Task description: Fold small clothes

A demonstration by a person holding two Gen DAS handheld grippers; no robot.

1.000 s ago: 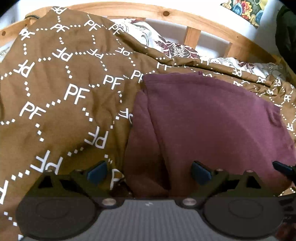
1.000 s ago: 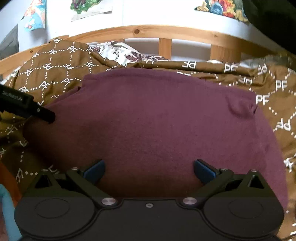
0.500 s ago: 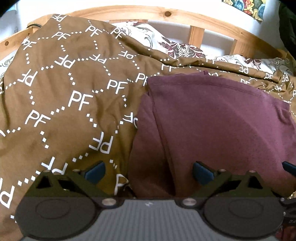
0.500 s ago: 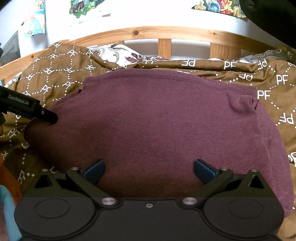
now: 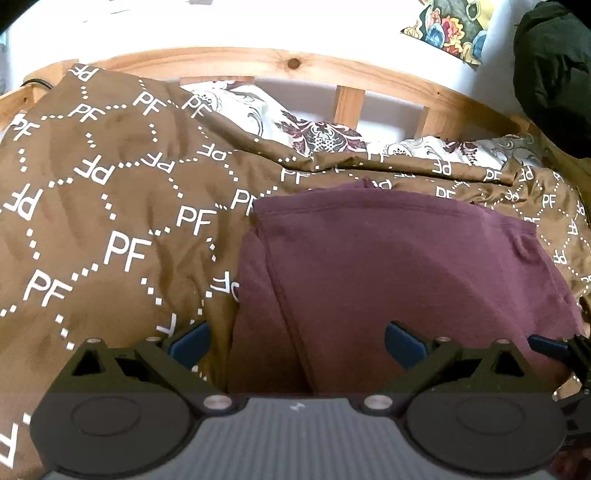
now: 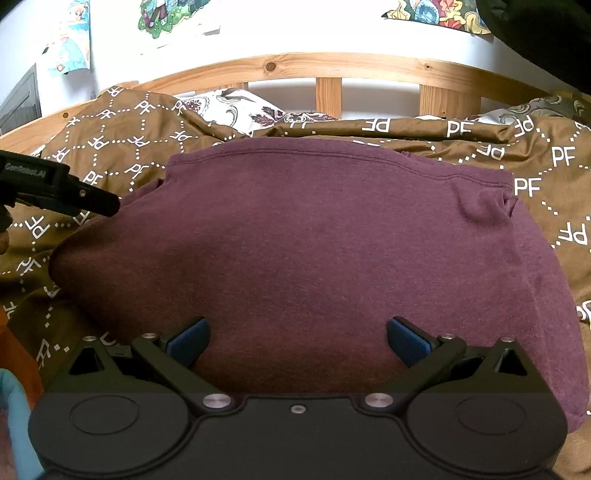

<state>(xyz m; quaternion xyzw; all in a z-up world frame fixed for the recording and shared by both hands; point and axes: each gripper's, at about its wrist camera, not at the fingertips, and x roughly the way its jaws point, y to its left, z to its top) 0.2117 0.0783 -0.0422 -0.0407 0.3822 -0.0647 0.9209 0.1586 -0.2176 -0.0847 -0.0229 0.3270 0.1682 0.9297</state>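
Note:
A maroon garment [image 5: 399, 273] lies folded flat on a brown "PF" patterned blanket [image 5: 110, 206]; it fills the middle of the right wrist view [image 6: 314, 251]. My left gripper [image 5: 295, 345] is open, at the garment's near left edge, with a folded sleeve flap between its fingers. My right gripper [image 6: 297, 341] is open over the garment's near edge and holds nothing. The left gripper's finger [image 6: 74, 195] shows at the garment's left side in the right wrist view. The right gripper's fingertip [image 5: 550, 347] shows at the right edge of the left wrist view.
A wooden bed rail [image 6: 332, 70] runs along the back, against a white wall with posters [image 6: 166, 18]. A floral pillow [image 5: 321, 136] peeks out behind the blanket. A dark garment [image 5: 554, 74] hangs at the far right. An orange and blue object [image 6: 14, 387] is at the near left.
Both grippers have drawn back and tilted up a little, so more of the rail and wall shows. The garment lies as before and both grippers stay open.

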